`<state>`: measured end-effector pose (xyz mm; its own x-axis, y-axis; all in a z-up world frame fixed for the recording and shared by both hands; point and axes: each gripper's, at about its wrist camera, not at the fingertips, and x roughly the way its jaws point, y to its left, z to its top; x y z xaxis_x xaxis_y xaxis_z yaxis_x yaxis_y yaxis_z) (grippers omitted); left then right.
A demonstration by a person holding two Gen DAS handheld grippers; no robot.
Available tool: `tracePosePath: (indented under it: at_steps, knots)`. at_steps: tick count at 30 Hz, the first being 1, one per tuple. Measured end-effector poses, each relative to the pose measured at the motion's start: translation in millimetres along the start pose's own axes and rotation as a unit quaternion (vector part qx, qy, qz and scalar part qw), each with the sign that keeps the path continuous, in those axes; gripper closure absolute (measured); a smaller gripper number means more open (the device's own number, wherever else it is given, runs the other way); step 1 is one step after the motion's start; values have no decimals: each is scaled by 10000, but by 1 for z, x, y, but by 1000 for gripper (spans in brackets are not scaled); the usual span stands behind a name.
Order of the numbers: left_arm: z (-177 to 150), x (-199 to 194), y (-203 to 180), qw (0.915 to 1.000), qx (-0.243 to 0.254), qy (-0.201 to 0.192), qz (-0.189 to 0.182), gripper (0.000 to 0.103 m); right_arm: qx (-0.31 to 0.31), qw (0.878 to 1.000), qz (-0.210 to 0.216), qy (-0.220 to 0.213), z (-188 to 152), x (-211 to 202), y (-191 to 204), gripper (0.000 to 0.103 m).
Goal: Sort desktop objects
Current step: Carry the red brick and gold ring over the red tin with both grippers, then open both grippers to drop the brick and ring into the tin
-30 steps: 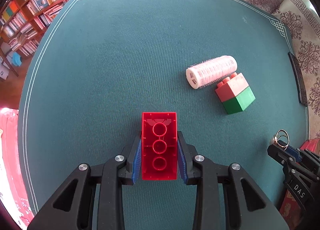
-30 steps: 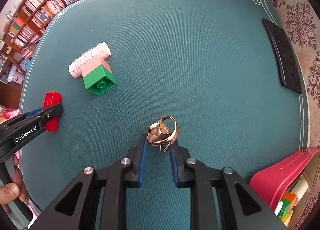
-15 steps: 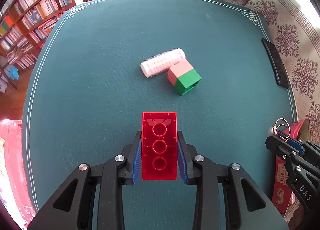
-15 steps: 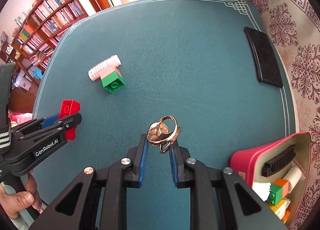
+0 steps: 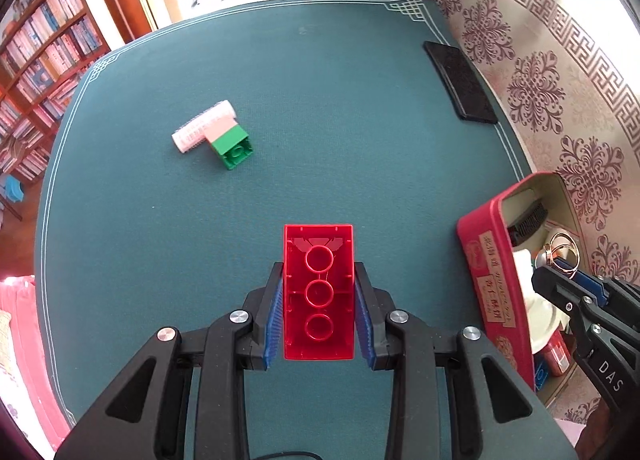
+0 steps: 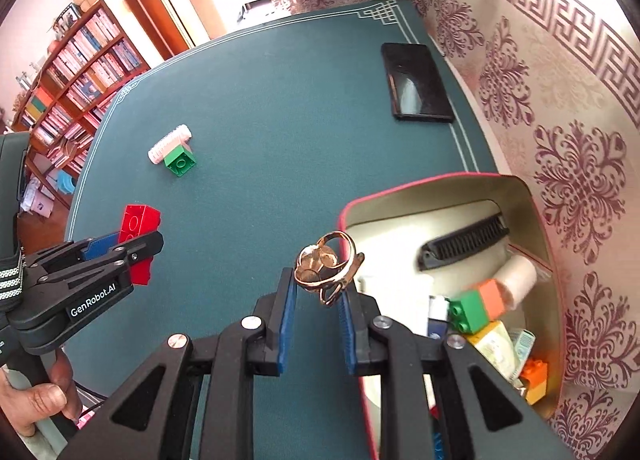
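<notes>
Left wrist view: the left claw [image 5: 319, 296] pinches a red brick [image 5: 319, 292] by its long sides, hollow underside up, exactly as it did a second ago. What lies ahead of it has changed: the pink hair roller [image 5: 203, 126] and the pink-and-green block [image 5: 231, 143] touching it, formerly ahead to the right, now sit well ahead to the left on the green desk [image 5: 320, 100]. A black phone [image 5: 460, 87] lies far ahead right. A red box [image 5: 494, 284] has come into sight just right of the claw, and the right claw [image 5: 560, 266] hovers over its open top with a gold clip [image 5: 562, 252].

Right wrist view: the right claw [image 6: 318, 296] is pressed together on the gold clip [image 6: 326, 266], grip unchanged. A second ago only desk lay beneath it; now the red box [image 6: 440, 184] gapes just ahead right, with a black comb [image 6: 464, 240], blocks and a roller inside. The left claw [image 6: 132, 246] with its red brick [image 6: 138, 228] is off to the left, nearer than before.
</notes>
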<state>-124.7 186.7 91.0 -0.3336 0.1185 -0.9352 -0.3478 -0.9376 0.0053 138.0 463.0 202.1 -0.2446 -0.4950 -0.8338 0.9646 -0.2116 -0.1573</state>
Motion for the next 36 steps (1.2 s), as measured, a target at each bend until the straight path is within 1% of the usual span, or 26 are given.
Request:
tracePosePath:
  at_steps: [9, 13, 15, 20, 25, 26, 29, 30, 31, 32, 36]
  knots:
    - [-11, -28, -79, 9977, 591, -149, -285, 69, 399, 9987, -287, -123, -33, -36, -63, 80]
    - [-16, -35, -107, 9959, 776, -187, -428, 69, 490, 9980, -363, -178, -42, -47, -80, 80]
    - [-24, -40, -121, 9948, 866, -198, -505, 69, 516, 9977, -389, -203, -46, -51, -86, 80]
    - [-26, -44, -149, 9917, 1074, -205, -678, 69, 574, 9971, -433, -249, -52, -60, -97, 80]
    - [-28, -44, -165, 9891, 1202, -153, -835, 69, 565, 9971, -437, -266, -55, -64, -102, 80]
    - [-28, -44, -167, 9889, 1195, -121, -877, 69, 644, 9966, -474, -213, -56, -64, -103, 80]
    - [-24, -37, -167, 9885, 1056, 130, -1075, 68, 624, 9970, -414, -179, -57, -64, -103, 80]
    - [-23, -35, -166, 9882, 988, 218, -1148, 67, 612, 9972, -391, -161, -58, -63, -102, 80]
    - [-22, -33, -164, 9882, 926, 270, -1186, 63, 599, 9975, -359, -138, -58, -63, -101, 80]
    - [-20, -33, -162, 9887, 890, 274, -1171, 60, 593, 9977, -318, -106, -59, -62, -100, 80]
    - [-18, -34, -161, 9893, 859, 247, -1154, 54, 530, 9984, -161, 59, -66, -57, -95, 80]
